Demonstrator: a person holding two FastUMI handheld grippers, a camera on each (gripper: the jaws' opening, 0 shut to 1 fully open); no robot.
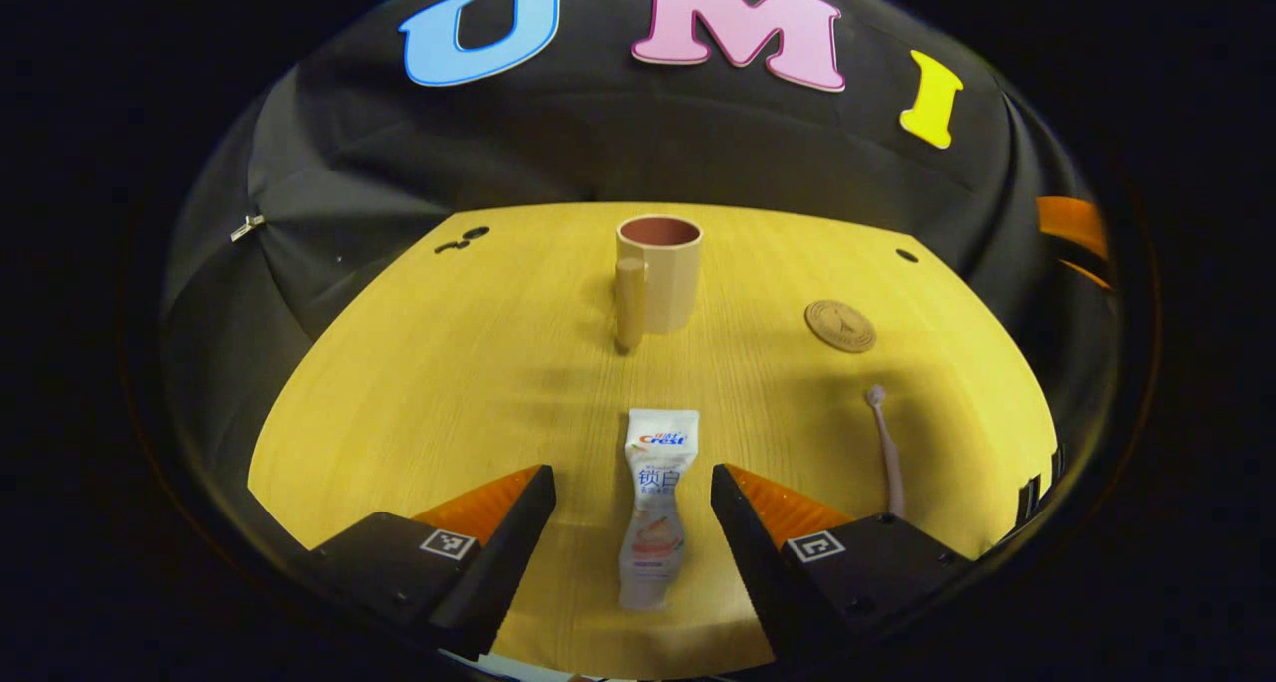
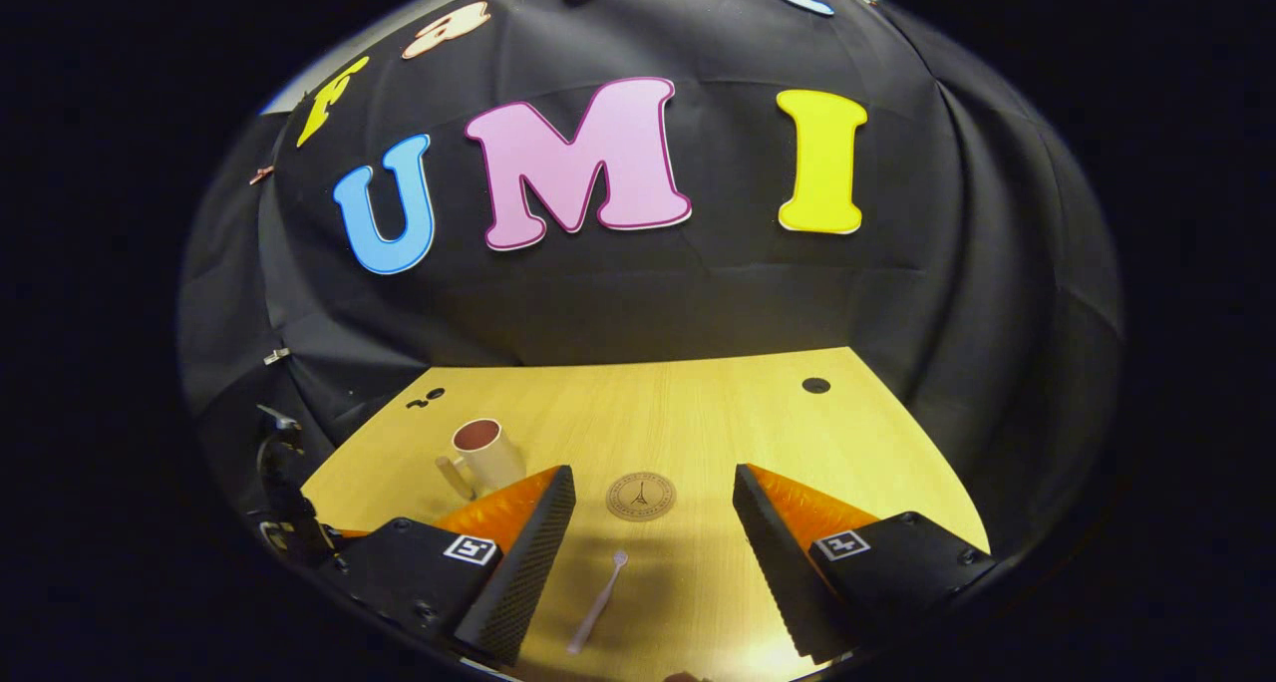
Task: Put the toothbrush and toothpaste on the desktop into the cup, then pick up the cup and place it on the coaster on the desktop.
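In the left gripper view a white toothpaste tube [image 1: 655, 508] lies lengthwise on the yellow desktop [image 1: 478, 363], between the fingers of my open left gripper [image 1: 633, 488], untouched. Beyond it stands the beige cup [image 1: 658, 273], upright, handle toward me. The round brown coaster [image 1: 840, 325] lies to its right, with the pale toothbrush [image 1: 885, 448] nearer. In the right gripper view my right gripper [image 2: 653, 488] is open above the desk; the toothbrush [image 2: 598, 602] lies between its fingers, the coaster [image 2: 641, 496] just beyond, the cup [image 2: 483, 455] at the left.
Small dark holes mark the desktop's far corners [image 1: 906, 255] [image 2: 815, 385]. The black cloth wall closes off the back and sides. Part of the other gripper's dark body [image 2: 289, 503] shows at the left edge of the right gripper view.
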